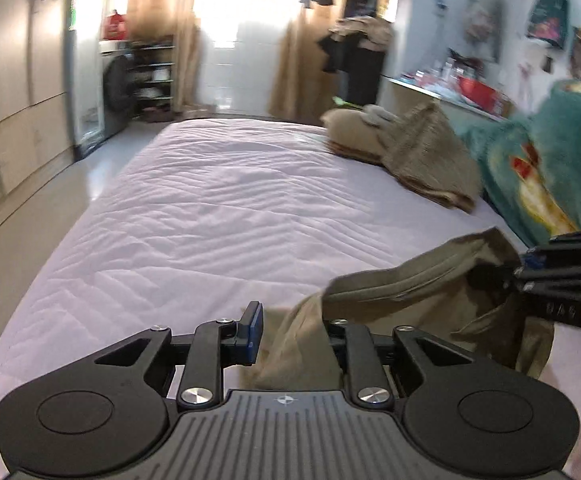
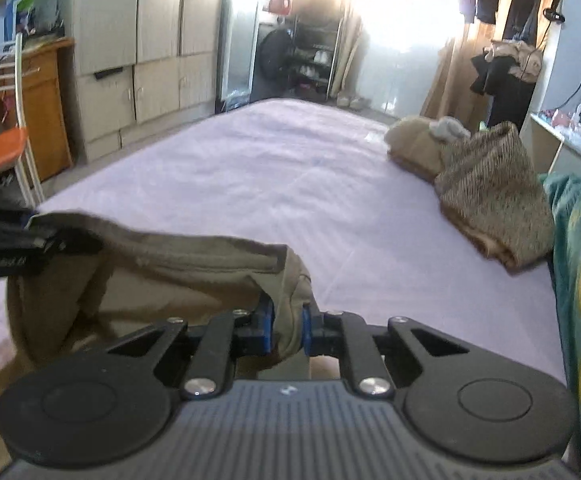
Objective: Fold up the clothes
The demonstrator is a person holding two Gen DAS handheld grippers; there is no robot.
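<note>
We held one olive-brown garment (image 1: 418,292) between our two grippers, above the near part of the bed (image 1: 210,200). The left gripper (image 1: 290,336) had its jaws pressed on a bunched corner of the cloth; its left blue pad (image 1: 255,328) showed clearly, while the other side was hidden under the fabric. In the left wrist view the right gripper (image 1: 518,270) entered from the right edge and pinched the far end of the same garment. The cloth sagged between the two grips and its lower part hung down towards the pale lilac quilted cover.

In the right wrist view the right gripper (image 2: 288,330) had both blue pads closed tightly on a fold of the garment (image 2: 194,256), and the left gripper (image 2: 30,236) held the other end at the left edge. The picture was a little blurred there, so we could not read the small details of the hem.

Further along the bed, on its right side, lay a beige folded pile (image 2: 414,144) and just beside it a brown striped knitted garment (image 2: 494,196), touching each other. A teal blanket (image 1: 550,168) with a red and yellow pattern stood at the right edge.
</note>
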